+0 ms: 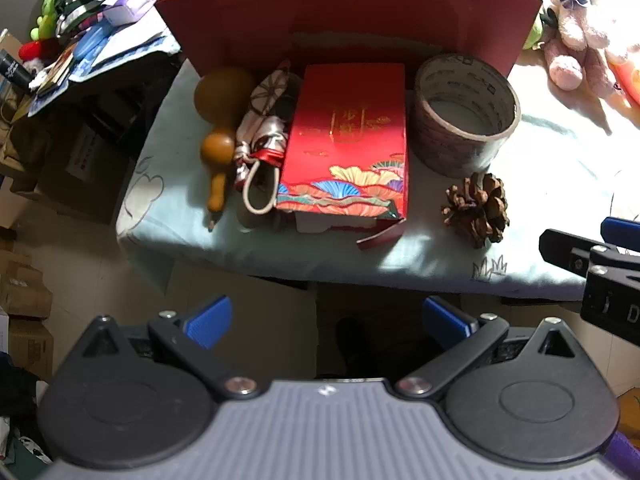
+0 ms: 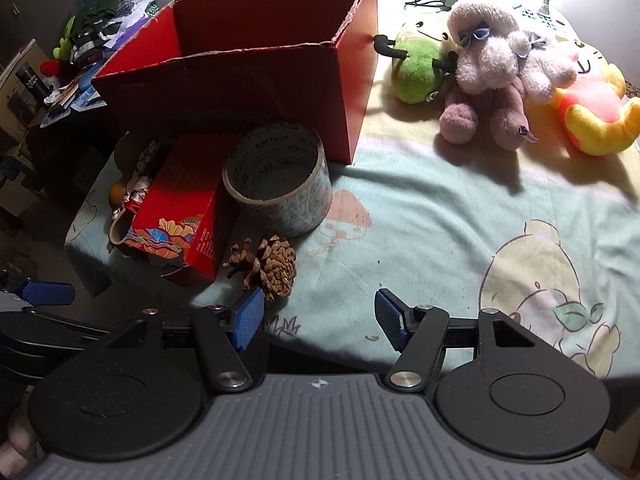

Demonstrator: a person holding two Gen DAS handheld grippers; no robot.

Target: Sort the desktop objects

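A large open red cardboard box (image 1: 348,20) (image 2: 240,76) stands at the back of the table. In front of it lie a brown gourd (image 1: 220,120), a patterned cloth pouch (image 1: 264,128), a flat red gift box (image 1: 348,140) (image 2: 180,204), a roll of tape (image 1: 466,114) (image 2: 280,180) and a pine cone (image 1: 478,208) (image 2: 268,264). My left gripper (image 1: 328,320) is open and empty, off the table's front edge. My right gripper (image 2: 320,320) is open and empty, just right of the pine cone.
Plush toys (image 2: 500,68) (image 1: 580,36) lie at the back right on the cartoon-print cloth (image 2: 440,220). A cluttered dark side table (image 1: 80,40) stands at the left, with cardboard boxes (image 1: 24,300) on the floor below. The right gripper's body (image 1: 600,276) shows at the right edge.
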